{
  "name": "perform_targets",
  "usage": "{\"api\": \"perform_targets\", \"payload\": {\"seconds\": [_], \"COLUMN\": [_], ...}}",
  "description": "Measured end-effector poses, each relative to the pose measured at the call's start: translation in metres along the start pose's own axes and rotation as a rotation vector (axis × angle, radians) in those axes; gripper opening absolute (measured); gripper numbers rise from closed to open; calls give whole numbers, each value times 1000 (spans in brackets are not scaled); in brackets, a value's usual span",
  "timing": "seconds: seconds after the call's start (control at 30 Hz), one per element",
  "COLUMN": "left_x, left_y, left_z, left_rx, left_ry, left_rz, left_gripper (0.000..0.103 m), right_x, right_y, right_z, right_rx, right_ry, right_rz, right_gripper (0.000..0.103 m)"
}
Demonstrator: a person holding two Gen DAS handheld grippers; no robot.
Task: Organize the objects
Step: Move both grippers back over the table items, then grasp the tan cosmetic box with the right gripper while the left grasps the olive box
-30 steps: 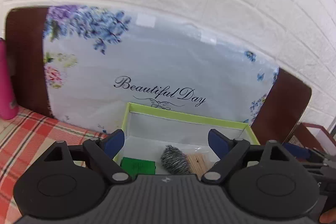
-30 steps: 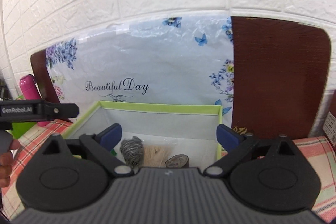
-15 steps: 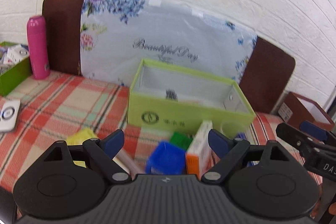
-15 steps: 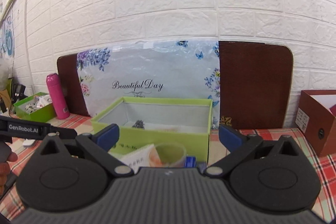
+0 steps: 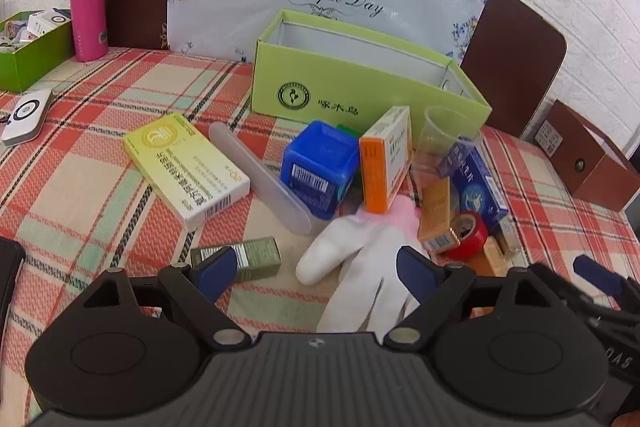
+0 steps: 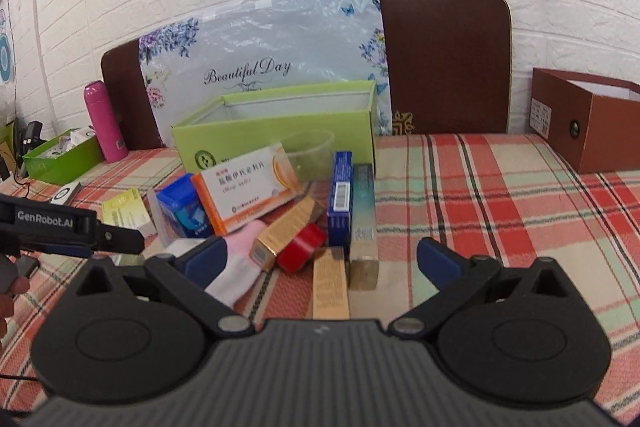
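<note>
A light green open box (image 5: 360, 83) stands on the plaid cloth, with a pile of small items in front of it. The pile holds a yellow carton (image 5: 184, 163), a blue cube box (image 5: 316, 167), an orange-white medicine box (image 5: 384, 159), a clear cup (image 5: 444, 131), red tape (image 5: 466, 235) and a white glove (image 5: 360, 263). My left gripper (image 5: 315, 271) hangs open above the glove and an olive box (image 5: 248, 257), holding nothing. My right gripper (image 6: 322, 262) is open over two gold boxes (image 6: 330, 283) beside the red tape (image 6: 300, 253).
A pink bottle (image 5: 88, 3), a dark green tray (image 5: 28, 55) and a white device (image 5: 26, 115) sit at the left. A brown box (image 6: 580, 123) stands at the right. A floral bag and brown boards lean on the brick wall behind.
Both grippers have pulled back from over the green box and dropped lower. The pile in front of the box has come into view. Both stay open and empty.
</note>
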State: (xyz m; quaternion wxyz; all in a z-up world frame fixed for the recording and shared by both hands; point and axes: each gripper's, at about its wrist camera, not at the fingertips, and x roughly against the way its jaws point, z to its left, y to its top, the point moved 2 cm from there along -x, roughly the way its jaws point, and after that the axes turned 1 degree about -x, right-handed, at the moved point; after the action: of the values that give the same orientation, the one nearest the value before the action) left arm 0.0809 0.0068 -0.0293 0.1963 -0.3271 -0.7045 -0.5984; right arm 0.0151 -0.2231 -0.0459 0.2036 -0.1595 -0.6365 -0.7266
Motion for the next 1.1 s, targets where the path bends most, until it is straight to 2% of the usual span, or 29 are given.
{"api": "perform_targets", "payload": {"seconds": [0.17, 0.33, 0.5, 0.57, 0.7, 0.8, 0.87, 0.93, 1.03, 1.1], "left_x": [-2, -2, 8, 10, 8, 0, -8, -18, -38, -47], "left_y": [-6, -9, -6, -7, -8, -4, 1, 7, 14, 14], "left_z": [-4, -3, 25, 42, 61, 56, 50, 46, 47, 50], "left_rx": [-16, -32, -47, -33, -14, -74, -164, -255, -309, -296], "left_ry": [0, 2, 24, 17, 1, -24, -57, -102, -124, -130], "left_rz": [15, 24, -22, -18, -3, -36, -61, -76, -37, 6], "left_gripper": [90, 90, 90, 90, 90, 90, 90, 90, 89, 81], "right_x": [1, -1, -5, -10, -22, -35, -41, -40, -28, -19], "right_y": [-24, -31, -30, -28, -26, -24, -25, -26, -30, -34], "right_z": [-6, -8, -9, -10, -7, -3, -1, -1, -4, -6], "right_rx": [-9, -9, -2, 1, 15, 37, 50, 49, 46, 46], "right_ry": [-40, -60, -67, -65, -53, -33, -22, -7, -7, -11], "right_rz": [59, 82, 83, 91, 104, 124, 145, 162, 168, 176], "right_gripper": [103, 103, 101, 92, 84, 64, 36, 24, 24, 24]}}
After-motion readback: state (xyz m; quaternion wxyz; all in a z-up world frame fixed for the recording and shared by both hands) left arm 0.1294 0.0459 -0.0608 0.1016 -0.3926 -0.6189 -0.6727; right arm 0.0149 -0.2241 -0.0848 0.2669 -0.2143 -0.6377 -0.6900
